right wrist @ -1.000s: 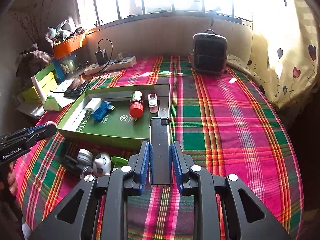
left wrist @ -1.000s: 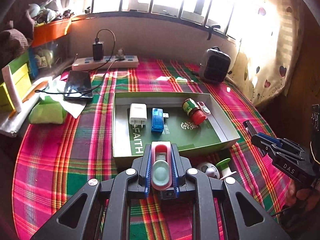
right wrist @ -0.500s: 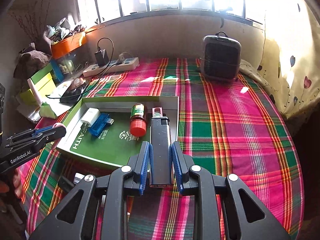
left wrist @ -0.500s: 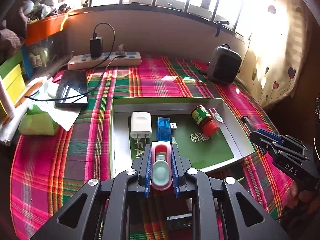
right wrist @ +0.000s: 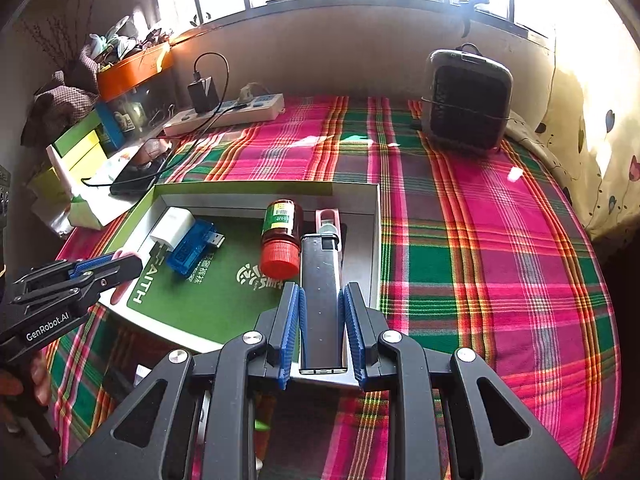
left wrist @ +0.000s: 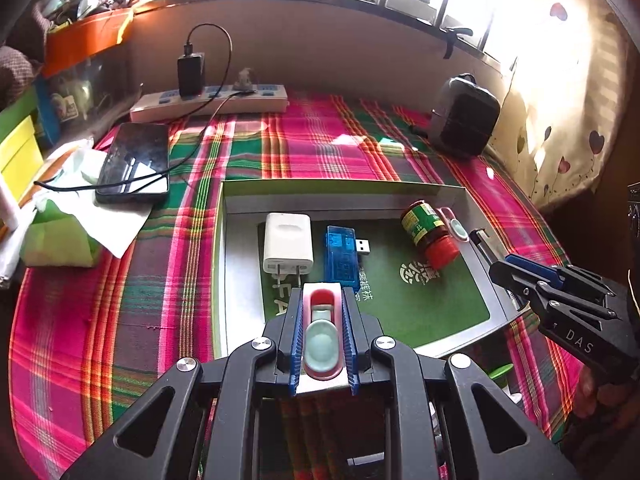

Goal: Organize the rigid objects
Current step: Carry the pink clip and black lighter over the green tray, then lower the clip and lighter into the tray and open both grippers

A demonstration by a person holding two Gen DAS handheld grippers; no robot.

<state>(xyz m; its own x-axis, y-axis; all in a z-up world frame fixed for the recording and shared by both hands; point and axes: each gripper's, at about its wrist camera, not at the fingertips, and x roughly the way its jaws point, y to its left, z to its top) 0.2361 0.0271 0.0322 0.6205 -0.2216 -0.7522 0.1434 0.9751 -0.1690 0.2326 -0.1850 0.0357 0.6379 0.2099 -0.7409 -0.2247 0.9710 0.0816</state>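
A shallow green box [left wrist: 224, 264] [right wrist: 376, 240] lies on the plaid cloth. In it are a white charger [left wrist: 287, 243] [right wrist: 173, 229], a blue USB tester [left wrist: 341, 253] [right wrist: 191, 246], a red-capped jar [left wrist: 430, 232] [right wrist: 281, 236] and a pink clip [left wrist: 455, 227] [right wrist: 327, 218]. My left gripper [left wrist: 322, 336] [right wrist: 120, 266] is shut on a second pink clip [left wrist: 322, 330] above the box's near edge. My right gripper [right wrist: 322, 332] [left wrist: 506, 274] is loosening around a black lighter [right wrist: 321, 300] over the box's right side; there are gaps beside the lighter.
A phone [left wrist: 134, 164] on charge, a power strip [left wrist: 208, 102] and tissues [left wrist: 60, 232] lie at the left. A small heater [right wrist: 466, 100] stands at the back right. Boxes and an orange tray [right wrist: 134, 70] line the left wall.
Both grippers moved forward over the box with their objects. The right jaws have spread apart slightly around the lighter.
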